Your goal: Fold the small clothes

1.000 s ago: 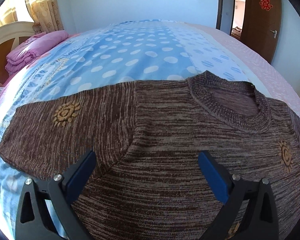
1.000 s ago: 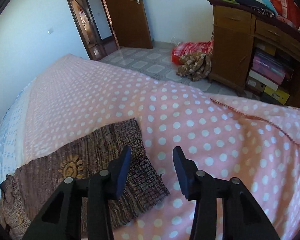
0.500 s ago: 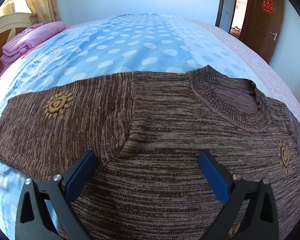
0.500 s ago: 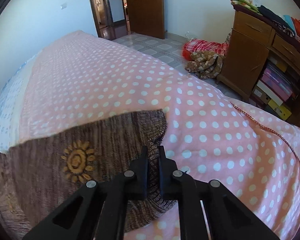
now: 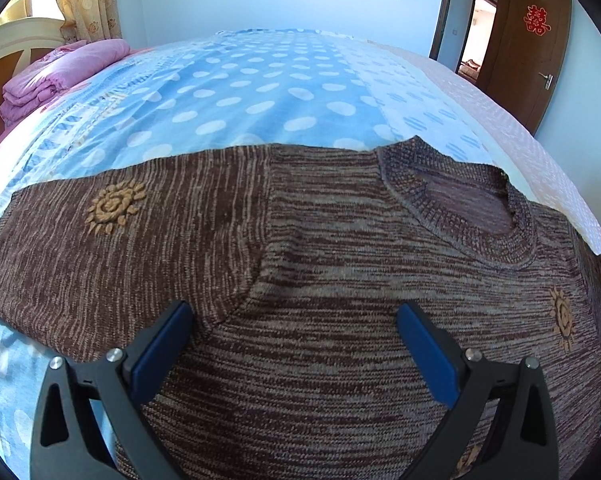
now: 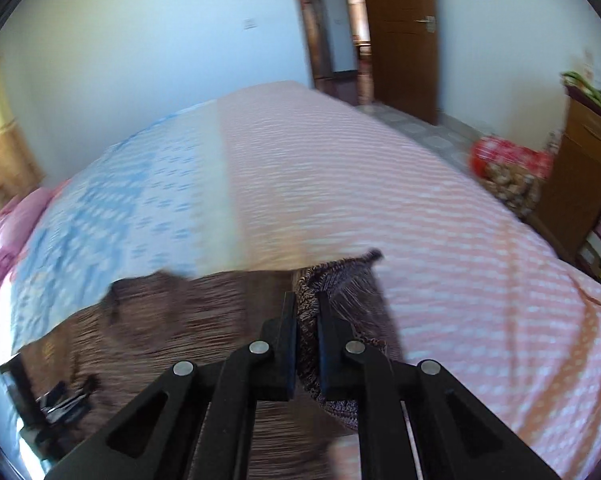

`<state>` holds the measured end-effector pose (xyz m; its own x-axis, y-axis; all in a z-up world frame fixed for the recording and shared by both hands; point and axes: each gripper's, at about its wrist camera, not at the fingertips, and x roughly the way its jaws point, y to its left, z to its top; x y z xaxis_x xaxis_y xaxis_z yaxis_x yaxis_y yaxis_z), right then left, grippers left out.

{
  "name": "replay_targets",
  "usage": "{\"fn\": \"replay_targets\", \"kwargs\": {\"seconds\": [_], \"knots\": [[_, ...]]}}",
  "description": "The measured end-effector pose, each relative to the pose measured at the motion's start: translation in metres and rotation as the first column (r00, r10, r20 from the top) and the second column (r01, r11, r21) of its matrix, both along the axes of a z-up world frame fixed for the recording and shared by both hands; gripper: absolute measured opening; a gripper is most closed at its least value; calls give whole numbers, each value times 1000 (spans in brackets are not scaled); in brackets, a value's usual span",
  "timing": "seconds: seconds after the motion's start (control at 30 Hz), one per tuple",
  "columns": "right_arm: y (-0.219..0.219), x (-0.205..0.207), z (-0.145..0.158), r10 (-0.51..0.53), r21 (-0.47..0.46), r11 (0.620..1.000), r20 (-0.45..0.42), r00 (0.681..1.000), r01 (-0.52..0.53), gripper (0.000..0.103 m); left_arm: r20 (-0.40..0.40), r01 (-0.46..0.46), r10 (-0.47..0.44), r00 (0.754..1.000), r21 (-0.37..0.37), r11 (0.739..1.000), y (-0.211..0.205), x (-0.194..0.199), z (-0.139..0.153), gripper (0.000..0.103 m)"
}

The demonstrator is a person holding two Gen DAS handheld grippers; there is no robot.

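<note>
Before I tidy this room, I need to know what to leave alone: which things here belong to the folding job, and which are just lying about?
Part of the job:
brown sweater
right gripper, jaws shut on the sweater's sleeve cuff
left gripper, jaws open

Just lying about:
pink folded bedding
clothes heap on the floor
wooden cabinet

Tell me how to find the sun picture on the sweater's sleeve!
Look at the big bed with blue spotty covers. A brown sweater lies flat across it, one sleeve stretched toward the pink folded blanket. The sun is raised tan yarn there, bigger than the sun beside the collar.
</note>
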<state>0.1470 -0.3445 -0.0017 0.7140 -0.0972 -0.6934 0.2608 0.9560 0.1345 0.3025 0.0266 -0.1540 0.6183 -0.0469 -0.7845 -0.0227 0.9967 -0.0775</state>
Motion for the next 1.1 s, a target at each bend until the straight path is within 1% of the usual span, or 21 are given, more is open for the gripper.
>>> {"fn": "replay_targets", "kwargs": {"seconds": [0.13, 0.23, 0.3, 0.4, 0.57, 0.7, 0.83, 0.93, 1.03, 1.1], "knots": [[74, 23, -17, 133, 86, 987, -6, 991, -132, 7, 4, -1, 1, 1000, -15, 1000, 1, 0, 0, 103], [120, 38, -41, 193, 127, 974, -20, 981, -189, 7, 7, -2, 2, 1000, -25, 1000, 2, 0, 0, 103], [145, 45, -62, 225, 174, 961, -38, 974, -215, 7, 9, -2, 2, 1000, -32, 999, 3, 0, 0, 103], [167, 48, -84, 255, 221, 946, -48, 966, -238, 7, 12, -3, 4, 1000, -45, 999, 5, 0, 0, 103], [174, 51, -102, 292, 288, 920, -50, 955, -266, 7, 19, -7, 8, 1000, -64, 998, 7, 0, 1, 103], [176, 54, -102, 315, 338, 897, -39, 948, -284, 7, 25, -13, 15, 1000, -85, 996, 10, -1, 1, 103], [190, 61, -101, 343, 352, 881, -17, 939, -315, 7, 30, -15, 18, 999, -97, 995, 13, 0, 1, 103], [199, 70, -103, 381, 390, 850, 6, 925, -353, 8, 34, -19, 22, 999, -105, 994, 14, -1, 1, 103], [203, 77, -108, 424, 443, 812, 0, 905, -381, 11, 38, -22, 26, 999, -115, 993, 16, -1, 1, 103], [199, 75, -105, 435, 471, 796, -5, 901, -381, 13, 39, -22, 27, 999, -119, 993, 16, -1, 1, 103]]}}
